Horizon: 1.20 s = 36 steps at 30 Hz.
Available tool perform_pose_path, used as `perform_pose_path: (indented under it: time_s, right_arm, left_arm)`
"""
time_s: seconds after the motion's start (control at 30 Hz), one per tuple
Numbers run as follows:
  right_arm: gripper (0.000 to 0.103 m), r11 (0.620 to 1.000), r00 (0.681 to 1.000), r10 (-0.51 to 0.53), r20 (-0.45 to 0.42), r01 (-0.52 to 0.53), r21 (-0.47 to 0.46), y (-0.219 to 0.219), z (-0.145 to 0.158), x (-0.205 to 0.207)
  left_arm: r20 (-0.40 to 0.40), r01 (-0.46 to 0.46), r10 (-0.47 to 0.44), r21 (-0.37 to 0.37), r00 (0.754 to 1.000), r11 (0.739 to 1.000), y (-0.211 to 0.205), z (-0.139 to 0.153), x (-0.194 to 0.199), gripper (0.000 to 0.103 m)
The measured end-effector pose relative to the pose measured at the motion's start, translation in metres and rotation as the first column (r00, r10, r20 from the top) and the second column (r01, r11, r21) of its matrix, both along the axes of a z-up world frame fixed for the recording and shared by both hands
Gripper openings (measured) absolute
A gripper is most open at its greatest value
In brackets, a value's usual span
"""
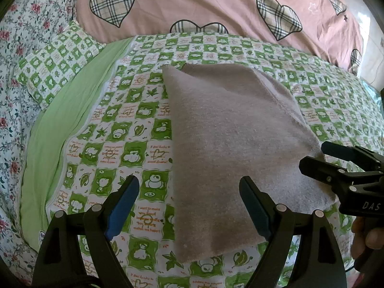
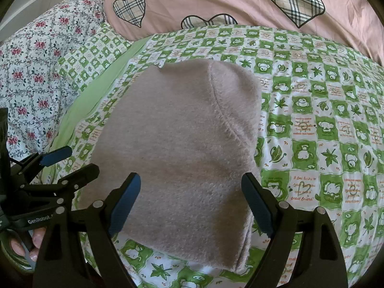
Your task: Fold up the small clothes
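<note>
Bedding filled both views: a green checked sheet [image 1: 115, 144] printed with leaves and little animals, a pink heart-patterned quilt [image 1: 216, 7] bunched behind it, and a floral cover [image 1: 28, 48] off to one side. On the sheet lay the small grey fleece garment [image 1: 228, 148], already doubled over into a rough rectangle, with a seam curving down its far right part in my right wrist view.

My left gripper [image 1: 189, 206] hung spread just above the garment's near left corner, pinching nothing. My right gripper [image 2: 192, 204] was spread as well, its blue pads straddling the garment's near edge without closing on it.

I judged the fold to be well along, with perhaps one more half-fold or a smoothing left. To do it cleanly I would have lowered each set of fingers onto a near corner of the garment, caught every layer at once, then lifted both corners level and carried them to the garment's far edge together. Fleece is thick and springy, so a shallow pinch would likely have taken only the top layer and skewed the edges.
</note>
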State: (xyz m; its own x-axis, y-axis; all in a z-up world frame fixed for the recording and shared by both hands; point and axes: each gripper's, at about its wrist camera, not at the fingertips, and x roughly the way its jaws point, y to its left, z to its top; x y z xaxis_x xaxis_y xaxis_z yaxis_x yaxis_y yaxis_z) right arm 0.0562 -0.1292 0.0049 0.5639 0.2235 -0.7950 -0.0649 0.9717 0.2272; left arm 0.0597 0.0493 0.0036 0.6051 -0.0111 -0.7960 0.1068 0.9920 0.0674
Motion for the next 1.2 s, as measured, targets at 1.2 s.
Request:
perform_pose_path:
  time_s: [1.2]
  right_arm:
    - [0.086, 1.000, 1.000, 0.000, 0.002, 0.000, 0.004, 0.0011, 0.0028, -0.0008]
  left_arm:
    - [0.006, 0.005, -0.005, -0.008, 1.000, 1.000, -0.0045, 0.0037, -0.0017, 0.086]
